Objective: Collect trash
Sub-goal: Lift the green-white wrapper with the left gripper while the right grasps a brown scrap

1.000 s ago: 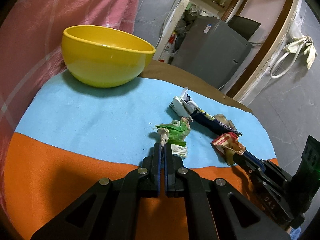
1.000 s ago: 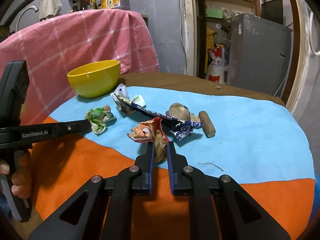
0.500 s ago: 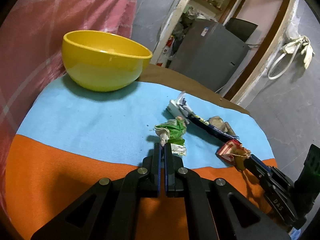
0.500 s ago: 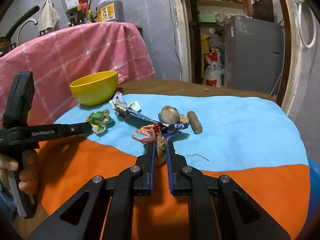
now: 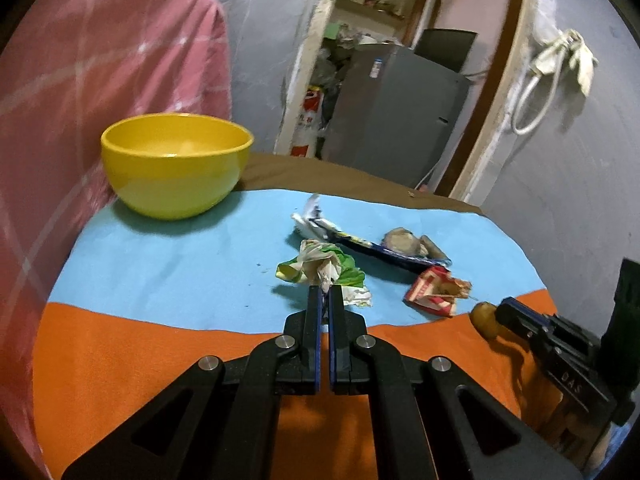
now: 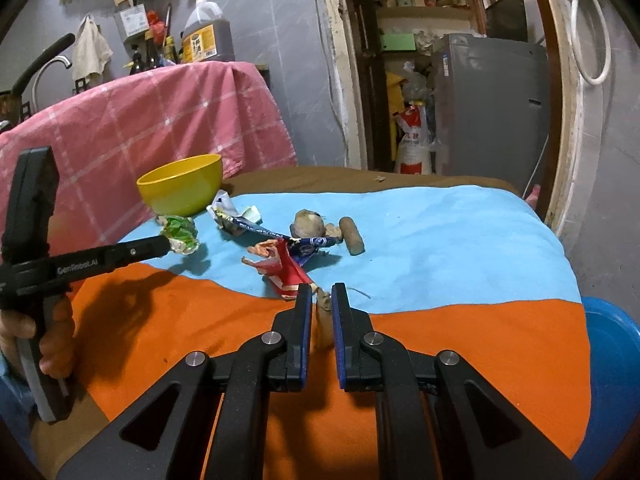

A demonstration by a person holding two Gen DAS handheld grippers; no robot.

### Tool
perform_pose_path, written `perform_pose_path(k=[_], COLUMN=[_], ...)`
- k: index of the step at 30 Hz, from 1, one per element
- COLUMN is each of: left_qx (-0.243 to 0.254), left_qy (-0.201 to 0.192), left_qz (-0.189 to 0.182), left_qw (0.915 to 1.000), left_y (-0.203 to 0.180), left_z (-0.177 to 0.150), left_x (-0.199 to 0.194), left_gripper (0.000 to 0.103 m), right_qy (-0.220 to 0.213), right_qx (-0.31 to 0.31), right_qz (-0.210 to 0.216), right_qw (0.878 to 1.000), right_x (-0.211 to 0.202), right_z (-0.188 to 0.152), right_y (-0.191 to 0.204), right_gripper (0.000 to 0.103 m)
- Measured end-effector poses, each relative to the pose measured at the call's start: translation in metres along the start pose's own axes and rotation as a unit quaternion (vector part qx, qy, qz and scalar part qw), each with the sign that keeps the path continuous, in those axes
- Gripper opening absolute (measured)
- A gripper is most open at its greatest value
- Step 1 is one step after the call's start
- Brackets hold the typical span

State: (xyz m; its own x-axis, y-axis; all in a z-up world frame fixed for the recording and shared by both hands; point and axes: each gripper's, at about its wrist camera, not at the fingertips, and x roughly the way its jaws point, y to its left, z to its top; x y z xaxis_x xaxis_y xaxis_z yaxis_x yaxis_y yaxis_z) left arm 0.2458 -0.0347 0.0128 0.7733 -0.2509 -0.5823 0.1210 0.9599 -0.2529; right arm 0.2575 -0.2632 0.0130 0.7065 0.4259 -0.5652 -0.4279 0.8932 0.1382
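The left gripper [image 5: 325,293] has its jaws clamped on a crumpled green-and-white wrapper [image 5: 326,270], which hangs off the fingertips above the blue part of the cloth [image 5: 168,264] that covers the bench. In the right wrist view the same wrapper [image 6: 182,234] sits at the tip of that gripper [image 6: 166,242], clear of the cloth, with its shadow falling below it, and a hand [image 6: 48,340] grips the handle at the left edge.

The right gripper [image 6: 321,300] has its jaws closed on a small tan-brown scrap [image 6: 324,320], pinched between the blue pads over the orange band near the front edge of the bench. From the left wrist view the scrap [image 5: 483,314] shows as a rounded brown lump at the tip of that gripper [image 5: 498,314].

Lying on the cloth toward the middle are a red-and-white wrapper [image 6: 280,266], a long dark-blue wrapper [image 6: 272,232], a pale brown lump [image 6: 308,222] and a short brown cylinder [image 6: 352,234]. A yellow bowl [image 5: 176,164] stands at the back left corner, beside a pink checked cloth [image 6: 140,128]. A blue basin [image 6: 612,368] shows past the right edge of the bench.
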Motion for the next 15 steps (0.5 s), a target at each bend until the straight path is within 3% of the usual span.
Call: perform_pose_path(k=[12,15], left_qx=[-0.006,-0.003], left_qy=[0.021,0.023], left_qz=[-0.008,-0.009], left_qw=[0.9997,0.9997], left_y=[0.004,0.003], left_z=[-0.001,-0.001], left_x=[0.008,0.008], left_gripper=[0.001,0.001], right_qy=[0.028,0.038], right_qx=[0.012,0.009], right_qz=[-0.008,-0.001], right_qw=[0.999,0.999], right_x=[0.012,0.016], right_z=[-0.006,-0.008], right_y=[-0.007,-0.005], right_gripper=[0.014,0.025])
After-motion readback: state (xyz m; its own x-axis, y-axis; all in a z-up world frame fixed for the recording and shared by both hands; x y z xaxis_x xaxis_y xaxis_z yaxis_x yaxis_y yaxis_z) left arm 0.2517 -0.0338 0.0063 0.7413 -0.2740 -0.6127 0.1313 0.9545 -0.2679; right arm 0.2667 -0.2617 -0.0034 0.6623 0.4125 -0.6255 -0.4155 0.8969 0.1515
